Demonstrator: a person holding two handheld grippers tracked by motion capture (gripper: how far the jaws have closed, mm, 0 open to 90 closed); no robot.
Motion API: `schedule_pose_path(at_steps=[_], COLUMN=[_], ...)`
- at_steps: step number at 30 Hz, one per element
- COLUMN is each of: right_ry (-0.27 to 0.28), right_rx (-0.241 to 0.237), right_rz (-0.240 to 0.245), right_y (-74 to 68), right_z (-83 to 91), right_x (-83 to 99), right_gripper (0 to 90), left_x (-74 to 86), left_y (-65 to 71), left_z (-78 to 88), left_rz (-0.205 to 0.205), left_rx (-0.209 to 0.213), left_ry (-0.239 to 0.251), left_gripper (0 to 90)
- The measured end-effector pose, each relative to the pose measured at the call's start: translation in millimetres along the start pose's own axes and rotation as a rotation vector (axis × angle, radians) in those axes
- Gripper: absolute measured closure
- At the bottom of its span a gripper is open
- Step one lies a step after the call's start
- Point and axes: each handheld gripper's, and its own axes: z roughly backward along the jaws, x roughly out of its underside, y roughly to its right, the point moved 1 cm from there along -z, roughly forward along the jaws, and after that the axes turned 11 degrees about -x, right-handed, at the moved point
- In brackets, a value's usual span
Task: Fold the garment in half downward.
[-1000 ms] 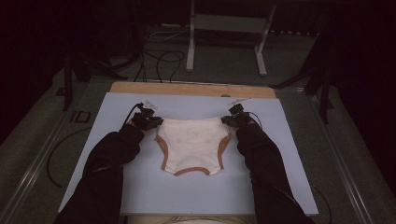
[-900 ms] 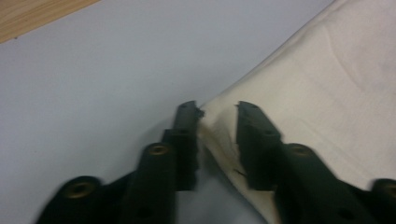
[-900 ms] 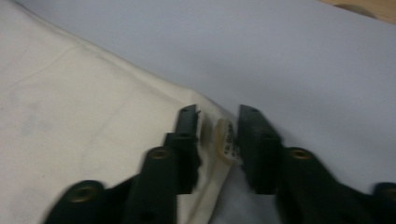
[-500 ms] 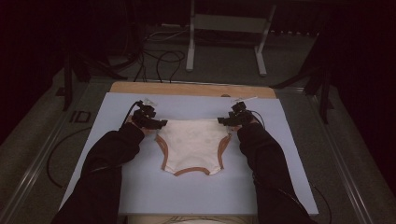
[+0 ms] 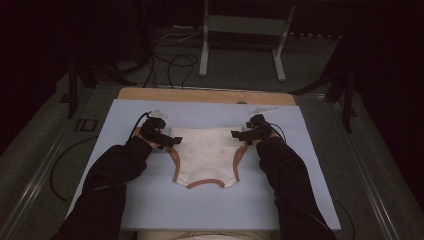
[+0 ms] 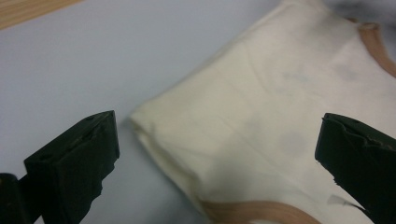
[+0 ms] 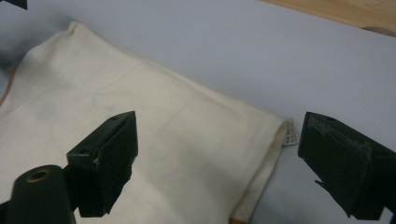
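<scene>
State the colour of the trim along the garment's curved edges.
Brown, on a cream garment; the trim shows best in the left gripper view.

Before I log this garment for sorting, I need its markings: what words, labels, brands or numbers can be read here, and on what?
No text can be read.
A small white tag sticks out at the corner of the cream garment; its dark print is too small and blurred to read.
The blue mat bears no writing.

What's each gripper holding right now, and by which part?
Nothing. Left gripper and right gripper have just opened; the garment lies flat, its top corners between the jaws.
</scene>
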Motion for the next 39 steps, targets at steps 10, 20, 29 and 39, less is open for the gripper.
schedule_pose_path(at_steps=[10,20,29,39], right_ry=[0.011,0.009,0.007,0.017], right_rx=[-0.011,-0.005,-0.01,-0.022], right_rz=[0.037,0.058,0.075,0.084], right_y=[-19.7,-28.9,-37.8,-43.4], right_z=[7.4,11.7,11.8,16.4], right_x=[9.2,8.9,13.1,11.8], right_gripper=[11.7,12.0,12.9,12.9], left_x=[5.5,10.6,20.3,30.3], left_y=[14.3,20.8,24.3,28.9], left_z=[17.7,35.2,41.9,49.9], left_rz=[-0.066,-0.1,-0.136,-0.155], left_rx=[0.057,0.065,0.049,0.064], left_ry=[0.05,0.1,0.135,0.18], left_gripper=[0.2,0.2,0.2,0.2])
